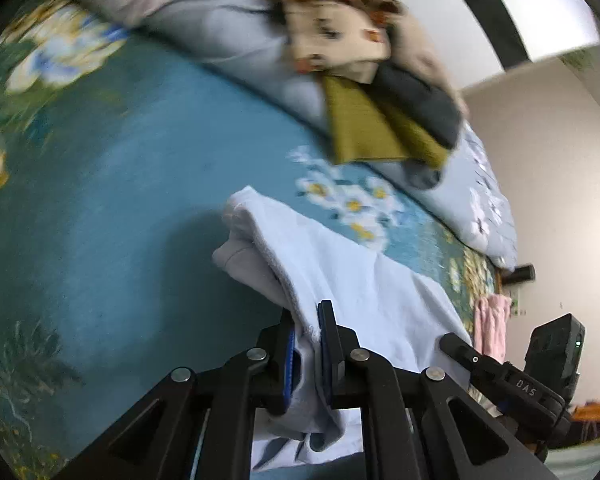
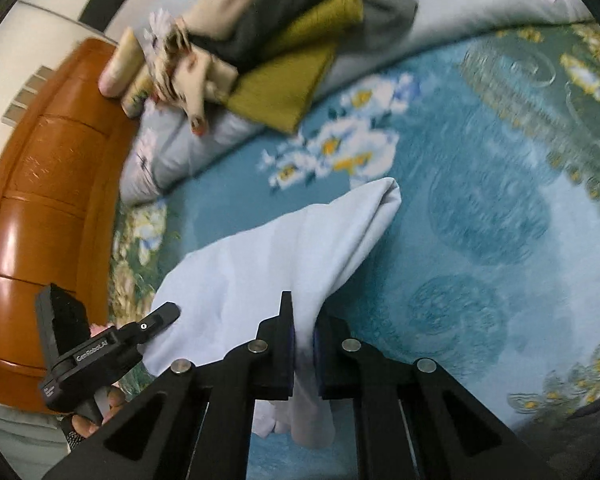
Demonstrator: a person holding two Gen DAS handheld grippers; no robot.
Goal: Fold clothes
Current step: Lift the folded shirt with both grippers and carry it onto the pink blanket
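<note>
A pale blue-white garment (image 1: pixel 340 264) hangs stretched between both grippers above the teal flowered bedspread (image 1: pixel 120 180). My left gripper (image 1: pixel 306 320) is shut on one edge of it, cloth pinched between the blue pads. In the right wrist view the same garment (image 2: pixel 268 256) drapes away from my right gripper (image 2: pixel 302 320), which is shut on its other edge. The right gripper (image 1: pixel 500 368) shows at the lower right of the left wrist view. The left gripper (image 2: pixel 140 332), held by a hand, shows at the lower left of the right wrist view.
A pile of folded clothes (image 2: pixel 284 48), olive, dark grey and floral beige, lies on a pale grey quilt (image 1: pixel 228 28) at the far side of the bed. A brown wooden headboard (image 2: pixel 48 184) stands at the left. A pink cloth (image 1: pixel 492 324) hangs by the bed's edge.
</note>
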